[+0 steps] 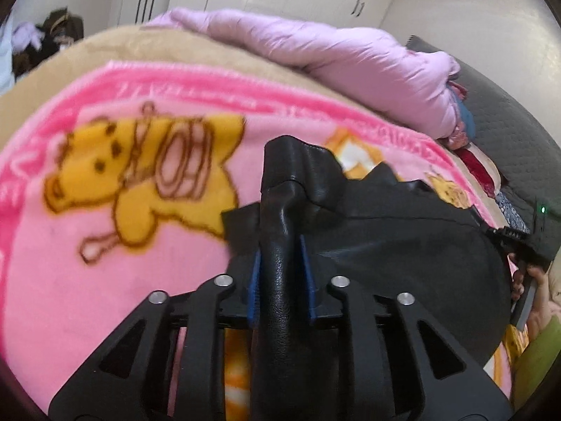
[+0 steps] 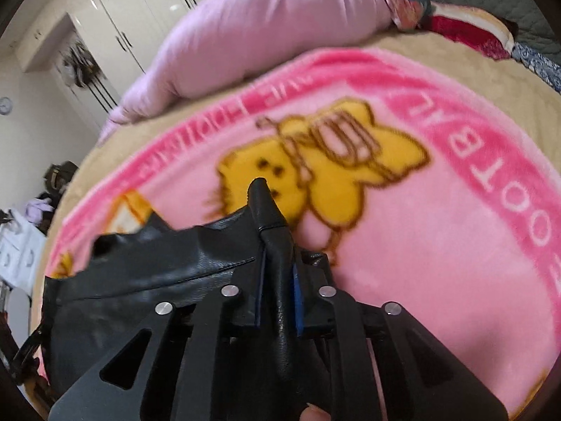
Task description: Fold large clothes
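A black leather-like garment [image 1: 403, 245] lies on a pink cartoon blanket [image 1: 87, 280] on a bed. My left gripper [image 1: 280, 256] is shut on a bunched fold of the garment, which sticks up past the fingertips. In the right wrist view the same black garment [image 2: 150, 273] spreads to the left, and my right gripper [image 2: 278, 266] is shut on another bunched edge of it. The pink blanket [image 2: 438, 245] fills the middle of that view. The other hand-held gripper [image 1: 522, 245] shows at the right edge of the left wrist view.
A lilac padded quilt [image 1: 333, 56] lies bunched at the far side of the bed, also in the right wrist view [image 2: 245, 35]. Folded coloured fabrics [image 1: 466, 140] and a dark quilted headboard [image 1: 519, 133] are at the right. White wardrobes [image 2: 140, 7] stand behind.
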`<action>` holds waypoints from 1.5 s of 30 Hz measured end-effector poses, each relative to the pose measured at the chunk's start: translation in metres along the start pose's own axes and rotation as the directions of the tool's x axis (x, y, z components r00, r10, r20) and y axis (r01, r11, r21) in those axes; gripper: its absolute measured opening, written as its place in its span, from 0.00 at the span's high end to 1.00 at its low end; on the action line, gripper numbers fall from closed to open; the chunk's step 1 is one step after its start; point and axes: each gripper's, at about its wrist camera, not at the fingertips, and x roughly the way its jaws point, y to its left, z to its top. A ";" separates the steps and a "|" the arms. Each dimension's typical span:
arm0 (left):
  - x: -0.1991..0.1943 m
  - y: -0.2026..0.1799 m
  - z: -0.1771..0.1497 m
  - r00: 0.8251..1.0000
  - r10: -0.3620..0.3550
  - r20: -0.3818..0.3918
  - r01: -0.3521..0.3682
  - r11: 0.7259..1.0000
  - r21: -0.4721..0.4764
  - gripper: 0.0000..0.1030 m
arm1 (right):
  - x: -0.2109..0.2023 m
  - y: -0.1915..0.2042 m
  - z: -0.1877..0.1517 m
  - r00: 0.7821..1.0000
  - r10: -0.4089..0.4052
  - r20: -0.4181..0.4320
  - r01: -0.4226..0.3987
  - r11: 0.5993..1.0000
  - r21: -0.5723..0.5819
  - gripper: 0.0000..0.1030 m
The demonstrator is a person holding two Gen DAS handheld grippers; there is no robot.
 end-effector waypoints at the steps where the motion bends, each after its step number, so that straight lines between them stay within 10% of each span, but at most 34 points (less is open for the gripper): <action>1: 0.004 0.004 -0.003 1.000 0.000 -0.005 0.000 1.000 -0.005 0.82 | 0.005 -0.003 -0.002 1.000 0.001 -0.008 -0.001 1.000 0.007 0.86; 13: -0.006 0.002 -0.011 0.999 0.037 0.000 -0.037 0.999 -0.018 0.62 | -0.007 -0.005 -0.011 1.000 -0.001 -0.026 0.002 1.000 0.031 0.70; 17: -0.030 -0.006 -0.010 0.999 0.010 0.039 -0.009 1.000 -0.018 0.51 | -0.022 -0.005 -0.014 0.998 -0.053 -0.033 0.054 0.998 0.017 0.33; 34: -0.088 -0.082 -0.021 0.996 -0.029 0.085 0.020 0.993 0.114 0.10 | -0.128 0.023 -0.046 0.991 0.067 0.114 -0.050 0.989 -0.140 0.40; 45: -0.094 -0.116 -0.050 0.999 -0.011 0.040 0.004 0.983 0.181 0.09 | -0.149 0.036 -0.091 0.990 0.129 0.054 -0.118 0.979 -0.166 0.40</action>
